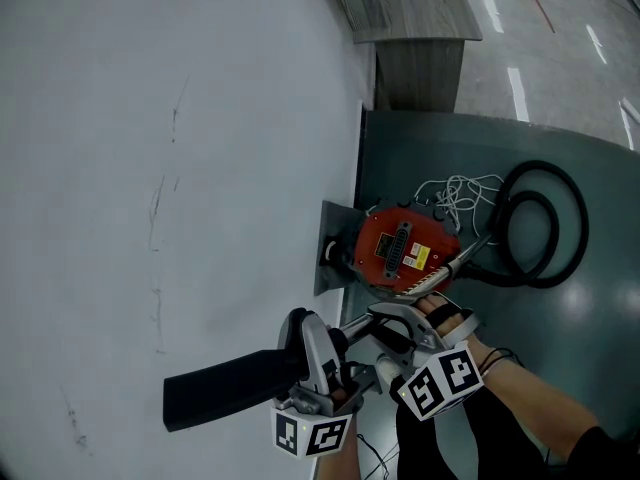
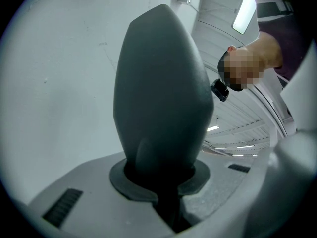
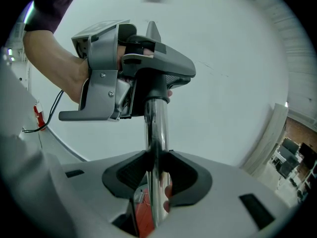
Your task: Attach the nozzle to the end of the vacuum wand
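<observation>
Gripping the black nozzle [image 2: 161, 83], left gripper [image 2: 161, 185] has jaws closed narrow on its neck. Right gripper [image 3: 157, 175] clamps the chrome vacuum wand [image 3: 157, 133] between its pads. Nozzle's socket meets the wand's end, just beside the left jaws. Nozzle body sticks out over the white surface [image 1: 150, 168]. Red vacuum body [image 1: 402, 253] and coiled black hose [image 1: 545, 228] lie on the dark floor [image 1: 600, 348] beyond.
</observation>
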`<state>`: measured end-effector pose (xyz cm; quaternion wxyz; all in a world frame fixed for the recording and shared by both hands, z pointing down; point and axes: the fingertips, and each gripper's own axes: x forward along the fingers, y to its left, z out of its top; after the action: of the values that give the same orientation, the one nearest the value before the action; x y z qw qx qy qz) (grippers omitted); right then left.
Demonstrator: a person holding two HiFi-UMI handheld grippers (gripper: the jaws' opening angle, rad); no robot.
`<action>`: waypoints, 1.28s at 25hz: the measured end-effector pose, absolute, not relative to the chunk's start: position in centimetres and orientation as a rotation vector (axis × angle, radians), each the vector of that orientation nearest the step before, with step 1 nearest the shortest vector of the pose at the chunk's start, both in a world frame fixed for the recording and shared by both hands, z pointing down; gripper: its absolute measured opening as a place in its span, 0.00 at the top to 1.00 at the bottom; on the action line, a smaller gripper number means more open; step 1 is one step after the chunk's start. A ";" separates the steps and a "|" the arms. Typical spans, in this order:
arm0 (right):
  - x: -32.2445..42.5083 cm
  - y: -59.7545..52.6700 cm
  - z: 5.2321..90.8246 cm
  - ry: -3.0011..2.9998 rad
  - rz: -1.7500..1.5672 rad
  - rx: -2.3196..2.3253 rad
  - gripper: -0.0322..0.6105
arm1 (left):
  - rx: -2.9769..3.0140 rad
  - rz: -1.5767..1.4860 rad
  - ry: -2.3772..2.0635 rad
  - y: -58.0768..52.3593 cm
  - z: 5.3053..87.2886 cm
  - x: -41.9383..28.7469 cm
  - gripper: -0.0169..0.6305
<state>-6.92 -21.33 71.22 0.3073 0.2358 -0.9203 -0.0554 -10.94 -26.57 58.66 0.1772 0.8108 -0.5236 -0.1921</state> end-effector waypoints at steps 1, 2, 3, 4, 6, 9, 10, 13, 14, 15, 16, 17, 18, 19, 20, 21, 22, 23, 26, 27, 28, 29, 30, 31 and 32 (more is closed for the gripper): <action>-6.9 -21.3 71.3 -2.434 -0.147 0.620 0.72 | 2.293 -0.540 -1.482 -26.5 58.7 -10.9 0.87; -6.9 -21.2 71.3 -2.436 -0.149 0.618 0.72 | 2.292 -0.535 -1.482 -26.5 58.7 -10.9 0.87; -6.9 -21.2 71.3 -2.438 -0.150 0.618 0.72 | 2.295 -0.529 -1.483 -26.4 58.7 -10.9 0.87; -6.9 -21.2 71.3 -2.440 -0.150 0.620 0.72 | 2.301 -0.522 -1.484 -26.4 58.6 -10.8 0.87; -6.9 -21.2 71.3 -2.446 -0.148 0.625 0.72 | 2.324 -0.496 -1.485 -26.4 58.6 -10.6 0.86; -6.9 -21.2 71.3 -2.458 -0.140 0.629 0.72 | 2.350 -0.451 -1.469 -26.0 59.0 -10.3 0.72; -6.9 -21.3 71.3 -2.462 -0.133 0.630 0.72 | 2.352 -0.434 -1.470 -25.8 59.2 -10.3 0.69; -7.0 -21.2 71.3 -2.481 -0.102 0.627 0.72 | 2.349 -0.389 -1.484 -25.0 59.9 -10.8 0.66; -7.1 -21.1 71.2 -2.487 -0.095 0.623 0.71 | 2.346 -0.378 -1.484 -24.7 60.0 -11.0 0.65; -7.2 -20.9 71.2 -2.491 -0.090 0.619 0.69 | 2.346 -0.365 -1.482 -24.3 60.1 -11.0 0.65; -7.2 -20.8 71.0 -2.493 -0.088 0.615 0.67 | 2.350 -0.348 -1.479 -24.0 60.3 -11.0 0.65; -7.2 -20.7 70.9 -2.494 -0.088 0.611 0.65 | 2.355 -0.327 -1.476 -23.7 60.4 -10.9 0.65; -7.2 -20.5 70.7 -2.494 -0.090 0.610 0.64 | 2.359 -0.307 -1.474 -23.3 60.6 -10.8 0.65; -7.0 -20.3 70.5 -2.494 -0.092 0.613 0.63 | 2.356 -0.292 -1.474 -22.9 60.8 -10.8 0.65; -6.8 -20.1 70.2 -2.494 -0.091 0.618 0.63 | 2.345 -0.288 -1.477 -22.5 61.0 -10.9 0.65; -6.5 -19.9 69.8 -2.494 -0.087 0.624 0.63 | 2.326 -0.291 -1.482 -22.1 61.1 -11.0 0.65; -6.3 -19.7 69.4 -2.496 -0.076 0.632 0.63 | 2.304 -0.298 -1.485 -21.7 61.2 -11.2 0.65; -6.0 -19.6 68.9 -2.500 -0.059 0.641 0.63 | 2.281 -0.302 -1.487 -21.3 61.2 -11.3 0.65; -5.0 -19.3 66.8 -2.535 0.047 0.696 0.63 | 2.207 -0.297 -1.497 -19.6 61.1 -11.4 0.64; -4.6 -19.2 65.8 -2.557 0.100 0.724 0.63 | 2.180 -0.295 -1.497 -19.0 60.9 -11.3 0.64; -4.4 -19.1 64.8 -2.583 0.152 0.756 0.63 | 2.158 -0.293 -1.491 -18.3 60.4 -11.2 0.64; -4.2 -19.0 63.6 -2.609 0.200 0.788 0.63 | 2.147 -0.288 -1.478 -17.7 59.7 -11.0 0.64; -4.1 -18.9 62.4 -2.635 0.244 0.813 0.63 | 2.149 -0.280 -1.461 -17.1 58.8 -10.7 0.64; -4.2 -18.9 61.0 -2.662 0.290 0.834 0.63 | 2.160 -0.270 -1.443 -16.8 57.8 -10.3 0.64; -4.3 -19.0 59.6 -2.691 0.341 0.855 0.64 | 2.177 -0.264 -1.426 -16.6 56.7 -9.9 0.65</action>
<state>-4.32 -19.01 59.64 0.1483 0.2972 -0.9358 0.1184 -9.89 -16.55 56.65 0.2598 0.8037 -0.5265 -0.0973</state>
